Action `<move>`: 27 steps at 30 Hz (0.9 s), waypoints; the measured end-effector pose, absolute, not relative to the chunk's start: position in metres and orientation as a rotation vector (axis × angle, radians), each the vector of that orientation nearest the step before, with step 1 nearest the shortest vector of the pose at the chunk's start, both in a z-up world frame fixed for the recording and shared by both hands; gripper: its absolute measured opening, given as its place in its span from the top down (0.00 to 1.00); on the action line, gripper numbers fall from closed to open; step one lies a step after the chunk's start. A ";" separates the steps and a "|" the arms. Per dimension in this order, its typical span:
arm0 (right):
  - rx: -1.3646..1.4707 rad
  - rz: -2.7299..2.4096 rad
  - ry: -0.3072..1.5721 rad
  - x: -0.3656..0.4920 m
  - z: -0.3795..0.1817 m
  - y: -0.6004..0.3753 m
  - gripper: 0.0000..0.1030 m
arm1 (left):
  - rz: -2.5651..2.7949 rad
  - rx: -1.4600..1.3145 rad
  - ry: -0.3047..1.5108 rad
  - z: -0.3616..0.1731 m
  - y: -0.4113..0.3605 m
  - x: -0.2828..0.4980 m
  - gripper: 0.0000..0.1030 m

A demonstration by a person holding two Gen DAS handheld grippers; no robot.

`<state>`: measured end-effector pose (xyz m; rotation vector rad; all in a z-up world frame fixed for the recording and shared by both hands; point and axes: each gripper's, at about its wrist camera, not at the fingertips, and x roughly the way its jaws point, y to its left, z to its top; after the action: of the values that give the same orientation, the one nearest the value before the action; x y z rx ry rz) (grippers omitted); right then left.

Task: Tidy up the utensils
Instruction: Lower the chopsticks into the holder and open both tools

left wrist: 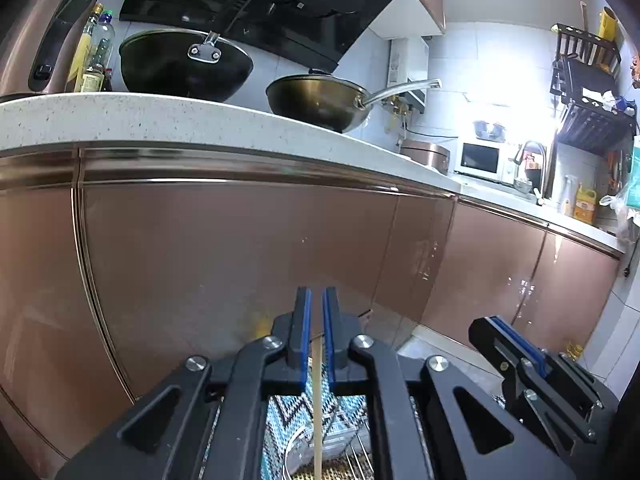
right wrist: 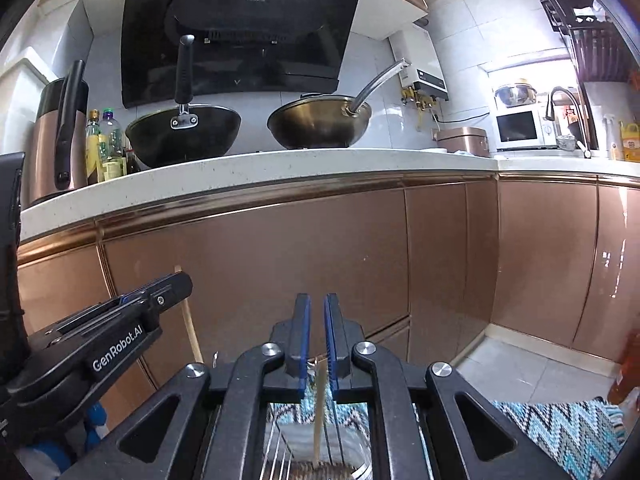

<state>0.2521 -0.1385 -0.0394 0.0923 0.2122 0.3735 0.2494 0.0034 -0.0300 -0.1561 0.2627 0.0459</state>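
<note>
Both hand-held grippers, left [left wrist: 316, 308] and right [right wrist: 317, 316], hold one wooden chopstick [left wrist: 318, 408] apiece between nearly closed jaws above a wire rack [right wrist: 280, 452]; placing remains, I judge.

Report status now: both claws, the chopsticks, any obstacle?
Left claw shut on chopstick. Right claw shut on second chopstick. Wire rack below. No obstacle seen.

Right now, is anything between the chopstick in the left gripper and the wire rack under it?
Nothing visible does. The chopstick, between the fingers of the left gripper, runs straight down to the wire rack, with only the patterned rug behind. The right gripper sits off to the side.
</note>
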 end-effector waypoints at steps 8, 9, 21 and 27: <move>0.107 0.339 0.209 0.219 -0.014 -0.158 0.63 | 0.034 -0.147 0.228 -0.002 0.014 0.211 0.69; 0.105 0.332 0.203 0.210 -0.008 -0.162 0.60 | 0.034 -0.142 0.222 0.002 0.016 0.207 0.68; 0.085 0.280 0.110 0.097 0.058 -0.195 0.06 | 0.024 -0.106 0.167 0.076 0.062 0.092 0.43; 0.063 0.270 0.066 0.035 0.080 -0.205 0.00 | 0.021 -0.097 0.186 0.095 0.085 0.041 0.34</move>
<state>0.0345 -0.2052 0.0802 0.0630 0.0658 0.2699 0.0411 0.0850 0.0949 -0.0965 0.1864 0.0208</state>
